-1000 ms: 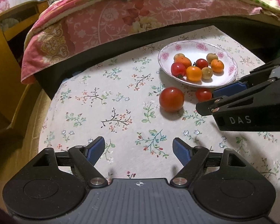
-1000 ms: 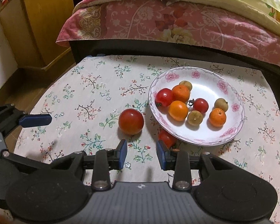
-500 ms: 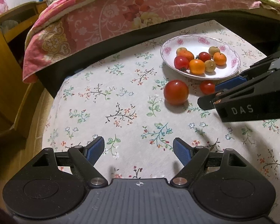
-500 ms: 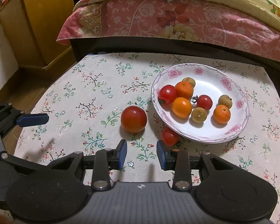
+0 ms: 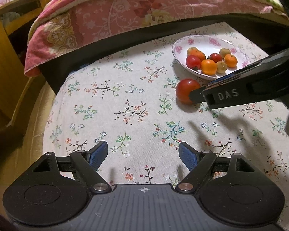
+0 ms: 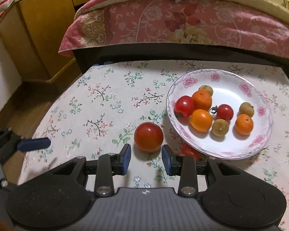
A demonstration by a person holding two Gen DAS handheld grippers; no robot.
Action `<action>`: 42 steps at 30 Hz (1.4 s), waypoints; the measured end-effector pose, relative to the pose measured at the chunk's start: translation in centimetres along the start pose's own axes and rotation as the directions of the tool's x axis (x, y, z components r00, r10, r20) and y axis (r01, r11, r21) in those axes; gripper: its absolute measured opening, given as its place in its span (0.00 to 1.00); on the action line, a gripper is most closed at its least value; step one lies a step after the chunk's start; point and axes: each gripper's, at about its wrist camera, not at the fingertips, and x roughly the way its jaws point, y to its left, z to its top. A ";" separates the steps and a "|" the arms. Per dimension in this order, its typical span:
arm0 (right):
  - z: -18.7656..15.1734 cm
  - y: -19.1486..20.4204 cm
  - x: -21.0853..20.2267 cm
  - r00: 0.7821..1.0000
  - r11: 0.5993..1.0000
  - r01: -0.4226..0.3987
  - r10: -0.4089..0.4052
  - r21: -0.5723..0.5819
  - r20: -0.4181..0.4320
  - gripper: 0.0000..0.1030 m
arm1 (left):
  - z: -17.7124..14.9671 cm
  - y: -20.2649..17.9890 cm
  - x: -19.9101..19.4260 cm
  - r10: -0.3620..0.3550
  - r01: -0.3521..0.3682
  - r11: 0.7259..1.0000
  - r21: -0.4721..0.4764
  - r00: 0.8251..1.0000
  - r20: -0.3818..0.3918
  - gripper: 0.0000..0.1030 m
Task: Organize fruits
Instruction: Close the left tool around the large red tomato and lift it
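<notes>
Right hand-held gripper (image 6: 146, 155) tilts down, jaws parted and empty, just short of the large round red tomato (image 6: 148, 137) (on the floral-cloth tabletop (image 6: 98, 104), beside the flowered white plate (image 6: 264, 132)); left hand-held gripper (image 5: 142, 155) hovers wide open.

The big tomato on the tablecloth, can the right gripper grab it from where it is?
Probably yes. The big tomato sits right ahead of the right gripper, whose jaws stand open with nothing between them. The gap looks barely wider than the tomato, so it may need opening more. The plate lies off to the side.
</notes>
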 end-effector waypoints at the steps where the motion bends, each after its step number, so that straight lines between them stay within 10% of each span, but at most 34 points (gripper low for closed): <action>1: 0.1 0.0 0.2 1.000 1.000 0.004 -0.004 -0.001 0.000 0.33 | 0.0 0.4 -0.2 -0.012 0.012 1.000 -0.013 1.000 0.004 0.83; 10: 0.2 -0.4 0.6 1.000 1.000 -0.014 0.014 0.023 -0.006 0.40 | 0.2 2.5 -0.6 -0.078 0.080 0.993 -0.086 0.996 0.031 0.83; 22: -2.1 -3.5 -4.0 0.998 0.996 0.068 -0.068 0.051 -0.006 0.40 | 4.1 -2.2 2.5 -0.172 0.164 0.980 0.108 0.983 0.063 0.83; 37: -2.2 -4.6 -2.4 0.998 0.995 0.067 -0.068 0.081 0.013 0.40 | 6.4 -3.0 6.3 -0.180 0.171 0.976 0.132 0.982 0.060 0.81; 42: -2.4 -4.3 -2.5 0.997 0.996 0.071 -0.072 0.060 0.009 0.40 | 6.6 -4.0 7.0 -0.190 0.181 0.971 0.159 0.981 0.045 0.64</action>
